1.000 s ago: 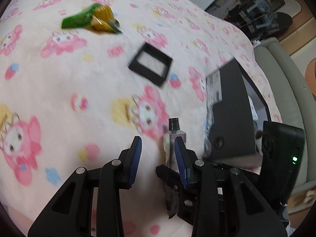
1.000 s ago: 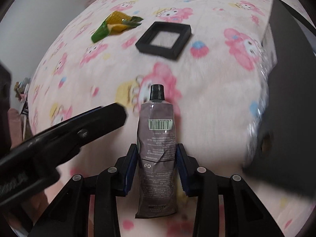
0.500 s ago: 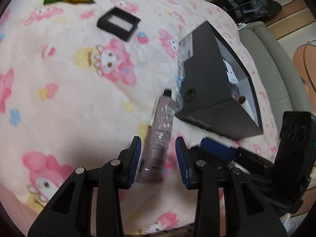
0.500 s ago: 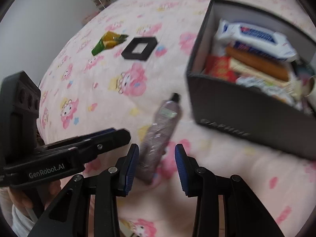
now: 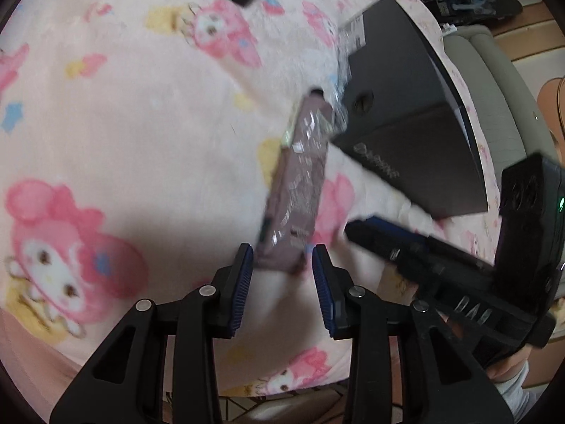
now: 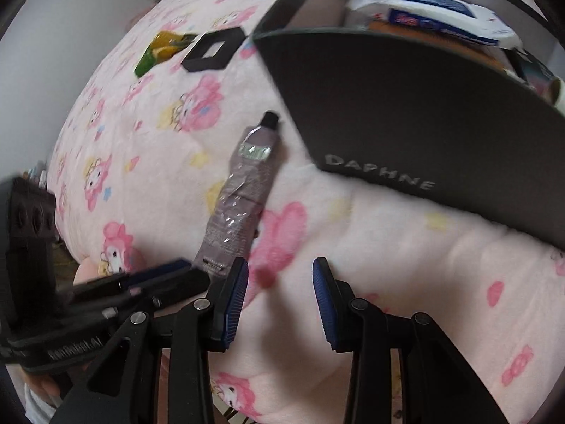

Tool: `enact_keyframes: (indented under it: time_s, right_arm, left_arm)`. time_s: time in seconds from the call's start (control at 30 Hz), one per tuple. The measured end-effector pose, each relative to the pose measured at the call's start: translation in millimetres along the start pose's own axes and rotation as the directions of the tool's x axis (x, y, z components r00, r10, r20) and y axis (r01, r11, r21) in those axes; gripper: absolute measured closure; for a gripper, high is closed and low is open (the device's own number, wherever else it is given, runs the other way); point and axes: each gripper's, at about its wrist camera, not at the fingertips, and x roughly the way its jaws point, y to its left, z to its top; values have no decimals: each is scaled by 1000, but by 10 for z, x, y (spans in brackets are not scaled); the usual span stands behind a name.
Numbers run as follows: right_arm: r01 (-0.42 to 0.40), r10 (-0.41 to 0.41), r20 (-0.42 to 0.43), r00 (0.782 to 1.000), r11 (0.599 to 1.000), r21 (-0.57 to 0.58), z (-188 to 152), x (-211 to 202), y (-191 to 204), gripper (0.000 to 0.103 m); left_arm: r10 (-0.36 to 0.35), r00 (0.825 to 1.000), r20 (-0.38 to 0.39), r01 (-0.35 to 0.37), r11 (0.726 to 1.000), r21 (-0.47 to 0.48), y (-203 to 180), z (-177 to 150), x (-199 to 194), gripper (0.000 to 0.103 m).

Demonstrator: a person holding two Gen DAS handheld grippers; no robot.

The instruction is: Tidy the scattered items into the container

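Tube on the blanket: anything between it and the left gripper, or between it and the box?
Nothing visible lies between the left gripper and the tube. The box's near wall stands between tube and interior, so the tube must go over it.

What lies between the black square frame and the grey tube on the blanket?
Only bare pink blanket: in the right wrist view nothing lies between the black square frame and the grey tube.

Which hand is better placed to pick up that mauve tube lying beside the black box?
Left, probably. The left gripper has the tube's flat end just ahead of its open jaws. The right gripper sits off to the tube's side, over blanket.
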Motion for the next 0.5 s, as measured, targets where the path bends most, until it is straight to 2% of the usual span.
enact_keyframes:
  time_s: [0.07,0.1,0.17,0.23,0.37,0.5]
  right_arm:
    - [9,-9,8,1000,1000,9,11,-28,-38,69]
    - [15,-15,9,1000,1000,11,15,-35,-51,69]
    - [18,-18,8,1000,1000,14,16,-36,-52,69]
    - [9,-9,7,1000,1000,9,13,-36,-36,69]
    - [-8,8,13,1000,1000,-5,26,-54,1,69]
    - [-22,22,6,1000,999,-23,85,-17,72,69]
  left_arm:
    - [20,1000,7,-20,1000,-4,-30,-9,92,61]
    - [35,999,19,-35,999,-7,-40,-14,119,62]
    - [55,998,44,-54,998,-15,-50,-25,131,71]
    - [43,997,67,-43,999,-10,-60,-33,67,75]
    - [57,991,121,-59,998,11,-34,32,-190,84]
    - [90,981,173,-84,996,-42,234,211,-494,84]
